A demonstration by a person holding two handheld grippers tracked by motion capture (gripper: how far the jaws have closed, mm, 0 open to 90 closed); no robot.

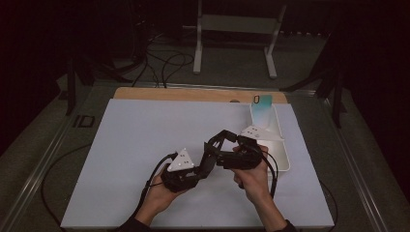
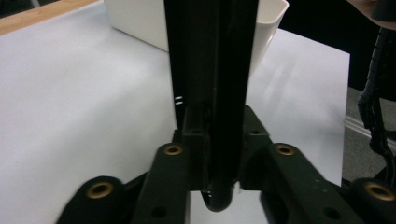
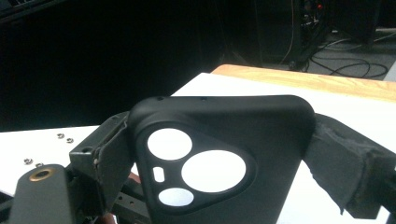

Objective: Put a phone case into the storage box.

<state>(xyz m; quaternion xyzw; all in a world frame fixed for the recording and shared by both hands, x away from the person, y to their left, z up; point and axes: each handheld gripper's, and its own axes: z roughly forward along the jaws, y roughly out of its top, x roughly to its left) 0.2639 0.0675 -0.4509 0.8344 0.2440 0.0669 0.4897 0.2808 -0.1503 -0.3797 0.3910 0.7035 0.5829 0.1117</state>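
Observation:
A black phone case [image 3: 261,135] with three camera cutouts stands upright between the jaws of my right gripper [image 3: 224,156]; a pad [image 3: 345,168] presses its right edge. My left gripper [image 2: 212,56] is shut on the same case [image 2: 218,198], seen edge-on between its two jaws. From above, the left gripper [image 1: 209,153] and right gripper [image 1: 218,147] meet over the front middle of the white mat [image 1: 145,145], with the case [image 1: 223,136] held between them above the surface.
A white bin [image 1: 283,154] stands just right of the grippers, and a teal phone case [image 1: 263,108] leans upright at its far end. Several small nuts [image 3: 65,137] lie on the mat. A wooden strip [image 1: 193,94] edges the far side.

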